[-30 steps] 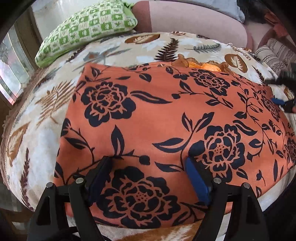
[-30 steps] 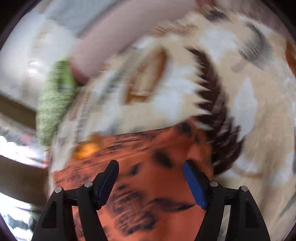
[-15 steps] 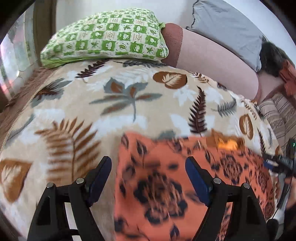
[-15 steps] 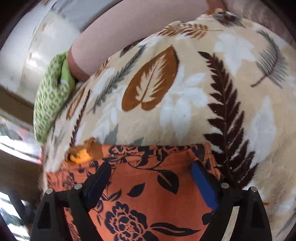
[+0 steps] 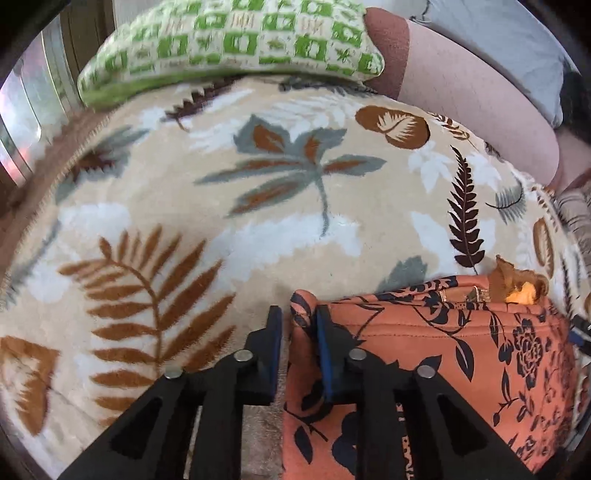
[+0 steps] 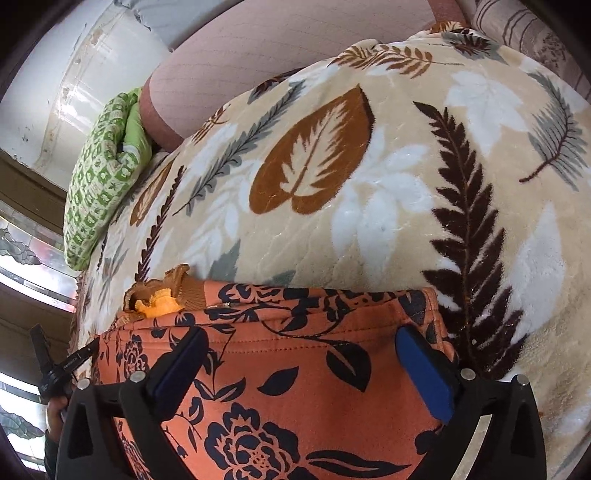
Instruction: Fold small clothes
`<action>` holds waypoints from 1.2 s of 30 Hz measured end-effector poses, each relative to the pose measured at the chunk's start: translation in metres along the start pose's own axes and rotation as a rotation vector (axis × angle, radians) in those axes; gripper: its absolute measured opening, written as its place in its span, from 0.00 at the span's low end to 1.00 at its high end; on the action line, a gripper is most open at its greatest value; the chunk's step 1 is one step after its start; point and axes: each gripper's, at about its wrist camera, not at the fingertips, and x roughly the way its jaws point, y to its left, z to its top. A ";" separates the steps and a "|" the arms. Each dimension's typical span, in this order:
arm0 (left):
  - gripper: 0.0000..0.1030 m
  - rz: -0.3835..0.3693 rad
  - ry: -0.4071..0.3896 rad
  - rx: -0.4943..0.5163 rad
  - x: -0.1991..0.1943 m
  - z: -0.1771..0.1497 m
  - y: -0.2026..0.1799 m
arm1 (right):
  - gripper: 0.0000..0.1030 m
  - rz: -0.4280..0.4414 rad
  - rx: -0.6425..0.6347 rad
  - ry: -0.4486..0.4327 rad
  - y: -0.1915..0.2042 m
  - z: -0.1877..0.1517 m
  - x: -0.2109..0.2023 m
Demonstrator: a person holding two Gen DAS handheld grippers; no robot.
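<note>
An orange garment [image 5: 443, 362] with a black flower print lies flat on a beige leaf-pattern blanket [image 5: 184, 221]. Its brown ribbed collar [image 5: 517, 288] with a yellow lining sticks out at the far edge. My left gripper [image 5: 297, 332] is at the garment's left far corner, jaws closing, and a raised fold of the orange cloth is pinched between the pads. My right gripper [image 6: 301, 369] hovers over the garment [image 6: 295, 406] near its right far corner, jaws opening wide. The cloth lies under them and nothing is gripped. The collar [image 6: 159, 299] shows to its left.
A green checked pillow [image 5: 229, 48] and a pink bolster [image 5: 461, 92] lie at the back of the bed. A window runs along the left side. A striped cushion [image 6: 524, 33] sits at the far right. The blanket [image 6: 369, 184] stretches bare beyond the garment.
My left gripper slid left across the garment to its far left corner and narrowed its jaws on the cloth edge. My right gripper's jaws widened over the right corner.
</note>
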 end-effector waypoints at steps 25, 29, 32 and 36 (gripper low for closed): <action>0.61 0.024 -0.061 0.132 -0.030 -0.073 -0.042 | 1.00 0.214 0.259 -0.048 -0.048 0.019 -0.012; 0.61 0.041 -0.094 0.119 -0.051 -0.079 -0.041 | 1.00 0.219 0.226 -0.077 -0.032 0.016 -0.035; 0.61 0.025 -0.139 0.102 -0.076 -0.091 -0.040 | 1.00 0.250 0.198 -0.090 -0.022 -0.001 -0.055; 0.61 0.002 -0.174 0.080 -0.106 -0.108 -0.039 | 1.00 0.288 0.175 -0.080 -0.008 -0.038 -0.077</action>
